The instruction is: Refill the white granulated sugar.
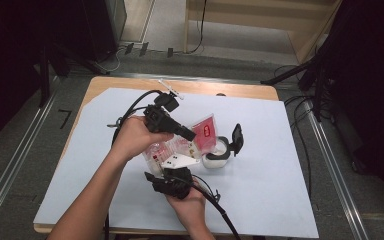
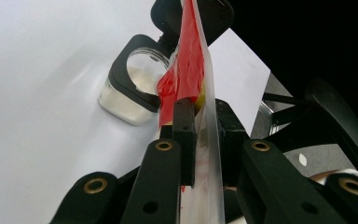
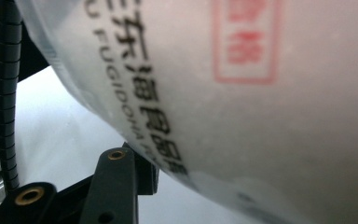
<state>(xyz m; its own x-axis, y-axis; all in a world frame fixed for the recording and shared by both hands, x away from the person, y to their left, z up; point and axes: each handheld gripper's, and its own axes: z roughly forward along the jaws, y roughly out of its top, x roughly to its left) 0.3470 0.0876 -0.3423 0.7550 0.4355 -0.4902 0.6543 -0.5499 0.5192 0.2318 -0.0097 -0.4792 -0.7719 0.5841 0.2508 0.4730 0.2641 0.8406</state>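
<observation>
We see the left gripper [image 2: 204, 140] clamped on a red-and-clear plastic pouch [image 2: 186, 70] above the open black-lidded jar [image 1: 217, 155]; right gripper [image 1: 172, 172] beside the jar, grip unclear.

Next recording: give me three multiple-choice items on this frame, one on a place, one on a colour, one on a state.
1. Where does the white jar stand?
A. on the white sheet, right of the grippers
B. on the floor
C. on the bare wood at the table's far edge

2. What colour is the print on the pouch?
A. blue
B. red
C. green

3. How is the left gripper?
A. wide open, nothing between the jaws
B. lying on the table
C. shut on the pouch

Key: 1 A, the high view shows it on the sheet; 2 B, red shows in the left gripper view; 3 C, both jaws press the pouch's edge.
</observation>
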